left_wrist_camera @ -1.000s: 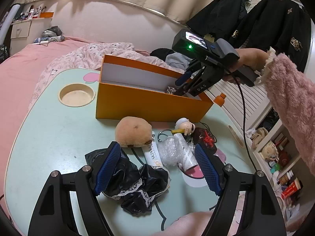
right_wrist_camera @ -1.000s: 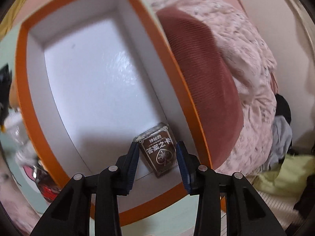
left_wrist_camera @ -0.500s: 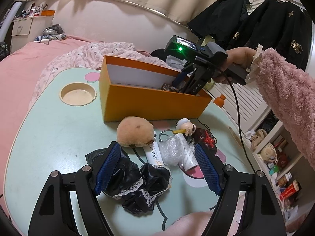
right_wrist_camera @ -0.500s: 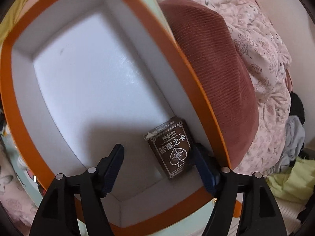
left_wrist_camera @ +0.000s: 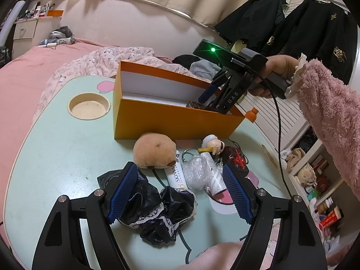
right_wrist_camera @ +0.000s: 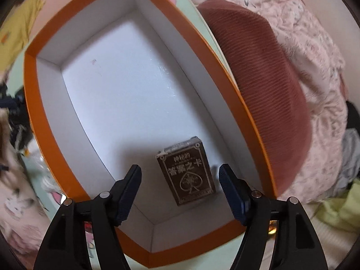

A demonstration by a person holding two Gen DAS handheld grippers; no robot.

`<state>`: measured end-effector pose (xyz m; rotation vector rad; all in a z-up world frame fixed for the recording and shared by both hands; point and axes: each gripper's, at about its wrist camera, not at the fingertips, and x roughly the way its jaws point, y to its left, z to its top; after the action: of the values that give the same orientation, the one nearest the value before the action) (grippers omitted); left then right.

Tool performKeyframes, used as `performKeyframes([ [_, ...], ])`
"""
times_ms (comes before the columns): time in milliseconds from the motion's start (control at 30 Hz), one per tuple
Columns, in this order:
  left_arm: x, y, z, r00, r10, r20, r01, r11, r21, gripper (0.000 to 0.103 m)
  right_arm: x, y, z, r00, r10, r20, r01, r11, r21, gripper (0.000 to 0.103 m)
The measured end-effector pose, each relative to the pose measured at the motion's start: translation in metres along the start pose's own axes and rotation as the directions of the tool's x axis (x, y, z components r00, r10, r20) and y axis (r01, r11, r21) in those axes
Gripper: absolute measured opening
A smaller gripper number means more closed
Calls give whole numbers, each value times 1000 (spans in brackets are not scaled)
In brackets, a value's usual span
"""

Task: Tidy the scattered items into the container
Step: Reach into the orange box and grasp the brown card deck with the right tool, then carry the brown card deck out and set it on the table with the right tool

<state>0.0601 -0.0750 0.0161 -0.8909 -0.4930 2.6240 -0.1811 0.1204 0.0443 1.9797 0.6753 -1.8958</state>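
right gripper above orange box, jaws closing, pads clear of card deck on box floor | left gripper wide, empty, over clutter outside box | deck mostly hidden in left view

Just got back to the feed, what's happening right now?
A person is tidying clutter into the orange box. The right tongs hang over the box, their jaws closing with no grip on the brown card deck, which lies flat on the box floor. The left tongs are open above the pile still on the table: plush toy, black lace cloth, tube.
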Motion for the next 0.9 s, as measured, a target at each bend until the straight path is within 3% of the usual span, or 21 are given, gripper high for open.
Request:
performKeyframes([
  [33,0,0,0,1000,-1,0,1,1000,-1,78,2,-5,0,999,43,-9,-43,999,33,65],
  [67,0,0,0,1000,-3,0,3,1000,-2,78,4,-9,0,995,95,-16,-94,994,64,43],
  [100,0,0,0,1000,-4,0,4,1000,-3,78,6,-15,1,990,137,-20,-134,985,105,40],
  [233,-1,2,0,1000,-7,-1,7,1000,-5,78,1,-35,1,993,112,37,-117,972,203,39],
  [300,-1,3,0,1000,-9,-1,9,1000,-8,78,-14,-43,-4,987,99,126,-125,968,219,39],
  [367,-2,3,-1,1000,-11,-1,11,1000,-9,78,-46,-51,-18,954,93,285,-164,958,237,39],
  [467,-2,3,-1,1000,-11,-2,11,1000,-8,78,-104,-57,-56,864,39,502,-200,941,271,39],
  [500,-2,3,-1,1000,-12,-2,12,1000,-8,78,-121,-55,-72,839,2,544,-192,937,293,40],
  [533,-2,4,-1,1000,-13,-2,13,1000,-8,78,-132,-50,-85,828,-31,560,-181,930,319,40],
  [633,-2,5,-1,1000,-15,-3,15,1000,-14,78,-153,-23,-135,825,-143,547,-136,889,437,40],
  [700,0,5,-1,1000,-15,-7,15,1000,-18,78,-146,1,-167,827,-175,534,-152,846,512,40],
  [800,1,3,-1,1000,-9,-16,8,1000,-12,78,-103,35,-215,842,-162,514,-229,756,613,40],
  [900,2,1,0,1000,0,-23,0,1000,-1,78,-54,77,-232,864,-143,483,-262,691,674,40],
])
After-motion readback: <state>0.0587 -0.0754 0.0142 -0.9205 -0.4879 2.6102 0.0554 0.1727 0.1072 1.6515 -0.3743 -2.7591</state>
